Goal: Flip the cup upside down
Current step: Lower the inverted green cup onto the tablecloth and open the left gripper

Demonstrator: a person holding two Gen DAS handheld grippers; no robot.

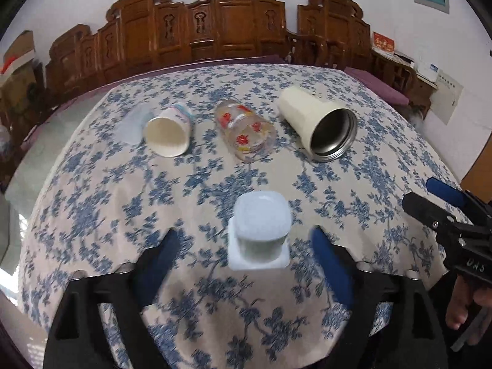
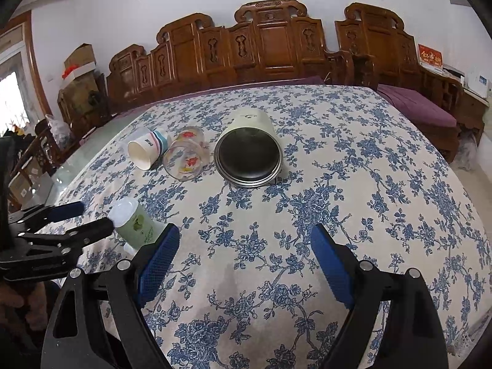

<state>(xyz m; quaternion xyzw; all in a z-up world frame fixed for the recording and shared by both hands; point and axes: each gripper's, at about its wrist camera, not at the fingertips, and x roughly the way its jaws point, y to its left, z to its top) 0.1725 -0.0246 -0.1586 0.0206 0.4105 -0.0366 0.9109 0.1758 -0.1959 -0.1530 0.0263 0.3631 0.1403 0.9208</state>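
Blue-padded left gripper (image 1: 244, 256) gapes wide around a frosted plastic cup (image 1: 260, 230) standing inverted on the floral tablecloth (image 1: 92, 215), untouched. Beyond, paper, glass and steel-lined cups lie sideways. Right gripper (image 2: 244, 255) equally wide, empty.

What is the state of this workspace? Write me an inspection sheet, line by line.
Surface: table under a blue floral tablecloth, flat.
Job's things: plastic cup stands upside down, wide rim on the cloth, between the left jaws but untouched. Paper cup, glass cup and steel-lined tumbler lie on their sides in a row, mouths toward the cameras.
Clutter: a pale translucent thing beside the paper cup; too blurred to name.
Grippers: left gripper open around the plastic cup; right gripper open over bare cloth.
Cables: nothing seen.
Surroundings: carved wooden bench behind the table, cardboard boxes at its left end.
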